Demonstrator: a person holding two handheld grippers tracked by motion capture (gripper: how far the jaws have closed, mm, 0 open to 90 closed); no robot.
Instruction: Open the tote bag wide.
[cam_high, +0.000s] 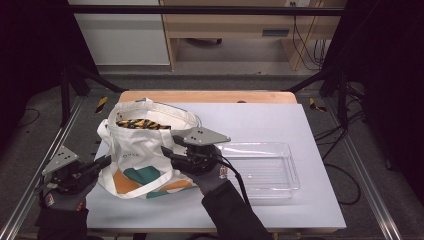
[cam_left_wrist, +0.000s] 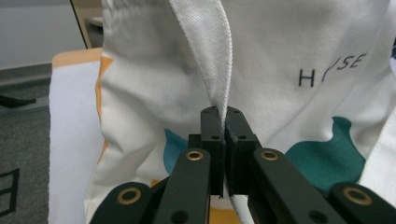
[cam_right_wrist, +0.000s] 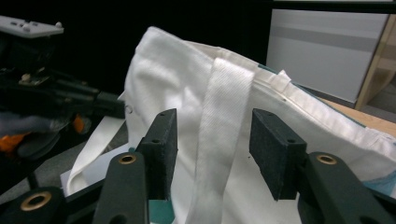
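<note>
Standing on white table (cam_high: 280, 125) at left half: cream tote bag (cam_high: 145, 150) with teal and orange print, mouth up, striped yellow-black contents (cam_high: 137, 123) half hidden inside. Clear plastic tray (cam_high: 265, 167) just right of bag. Lettering on bag partly covered by folds. Left gripper (cam_left_wrist: 226, 122) clamped tight on one white strap (cam_left_wrist: 210, 51), strap end hidden between pads. Right gripper (cam_right_wrist: 212, 140) jaws parted, second strap (cam_right_wrist: 224, 135) hanging between them, pads not touching it. Bag base cut off in both gripper views.
</note>
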